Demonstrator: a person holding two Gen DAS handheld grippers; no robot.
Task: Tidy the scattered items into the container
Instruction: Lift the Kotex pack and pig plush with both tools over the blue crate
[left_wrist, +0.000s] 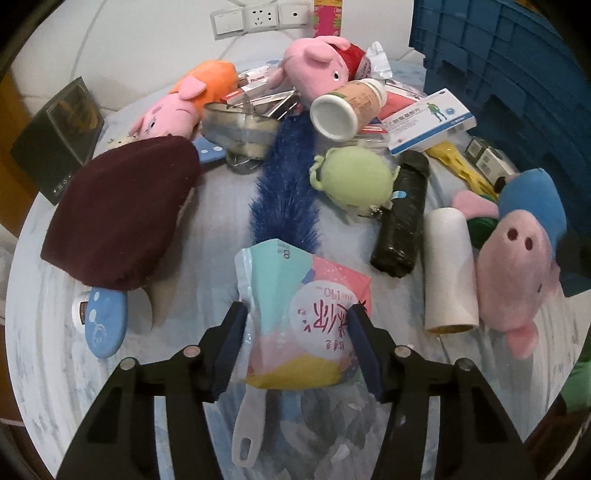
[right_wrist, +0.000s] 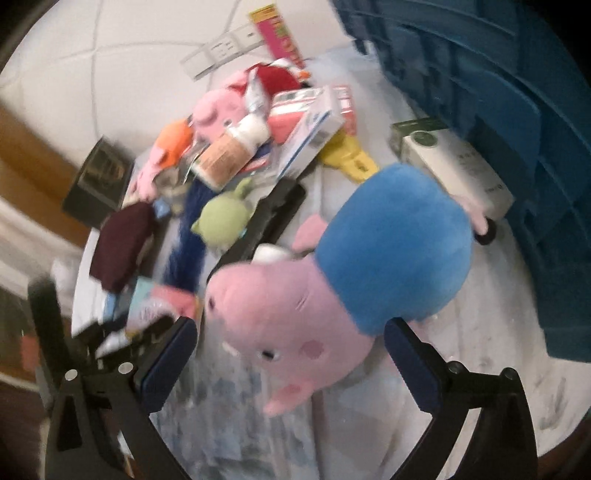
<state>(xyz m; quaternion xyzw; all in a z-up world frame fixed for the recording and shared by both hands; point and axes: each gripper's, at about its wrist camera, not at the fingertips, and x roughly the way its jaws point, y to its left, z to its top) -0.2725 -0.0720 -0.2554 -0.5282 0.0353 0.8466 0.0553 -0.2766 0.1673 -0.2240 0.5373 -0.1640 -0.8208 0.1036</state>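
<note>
Gripping a tissue pack (left_wrist: 303, 325) marked "190", left claw (left_wrist: 297, 345); right claw (right_wrist: 290, 363) gapes.

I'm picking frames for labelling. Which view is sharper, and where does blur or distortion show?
Left wrist view: sharp, the print on the tissue pack legible, edges bowed by fisheye. Right wrist view: motion-blurred throughout, the pig plush and blue crate smeared, labels unreadable.

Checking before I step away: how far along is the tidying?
Nothing looks binned yet. Left tongs straddle the tissue pack; right tongs stand open around the blue-shirted pig. The other toys, bottle, rolls and boxes lie scattered beside the blue crate.
</note>
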